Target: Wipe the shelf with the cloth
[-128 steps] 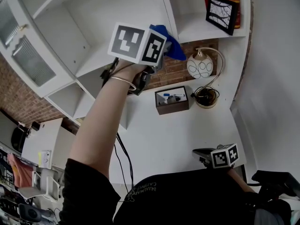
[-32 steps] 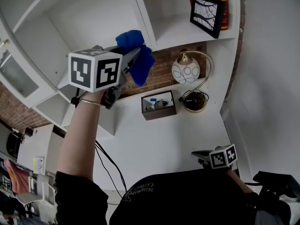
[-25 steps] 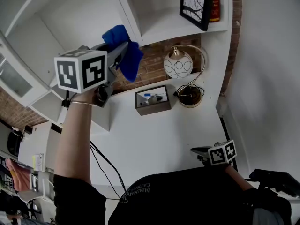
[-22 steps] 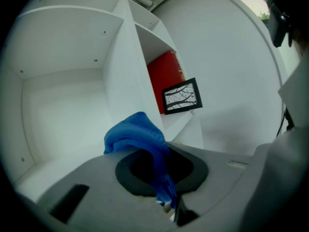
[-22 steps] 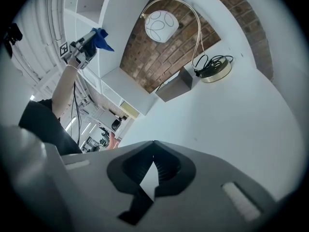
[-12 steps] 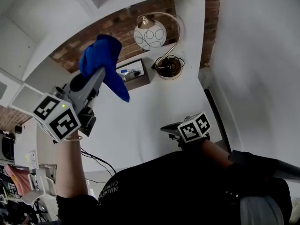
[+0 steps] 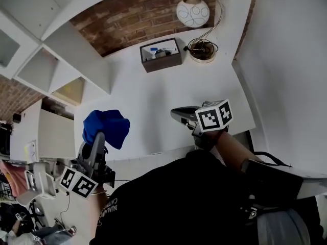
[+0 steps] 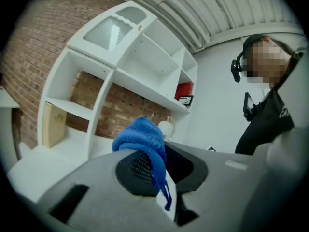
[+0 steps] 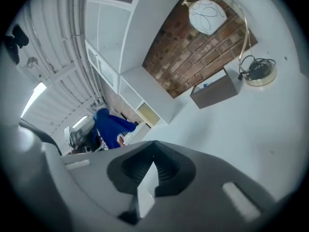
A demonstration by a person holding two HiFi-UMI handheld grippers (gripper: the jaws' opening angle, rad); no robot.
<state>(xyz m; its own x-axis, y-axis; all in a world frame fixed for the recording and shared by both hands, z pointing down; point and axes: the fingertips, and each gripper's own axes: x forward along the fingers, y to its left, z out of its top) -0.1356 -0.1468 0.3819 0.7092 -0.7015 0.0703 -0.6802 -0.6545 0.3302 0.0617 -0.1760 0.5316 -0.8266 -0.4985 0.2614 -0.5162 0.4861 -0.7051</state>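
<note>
Nearest us, our left claw (image 7: 101, 139) is clamped on the blue cloth (image 7: 106, 128), low off the desk (image 7: 153, 96) edge. Our right claw (image 7: 180, 114) hovers closed and empty. The loosely bunched cloth may pull free when dragged along the white shelf (image 7: 76, 50). Beyond stand a lamp (image 7: 193, 13) and brick wall (image 7: 133, 9).

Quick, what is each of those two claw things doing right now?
Left gripper: shut on the bunched blue knitted cloth.
Right gripper: shut, holding nothing.
</note>
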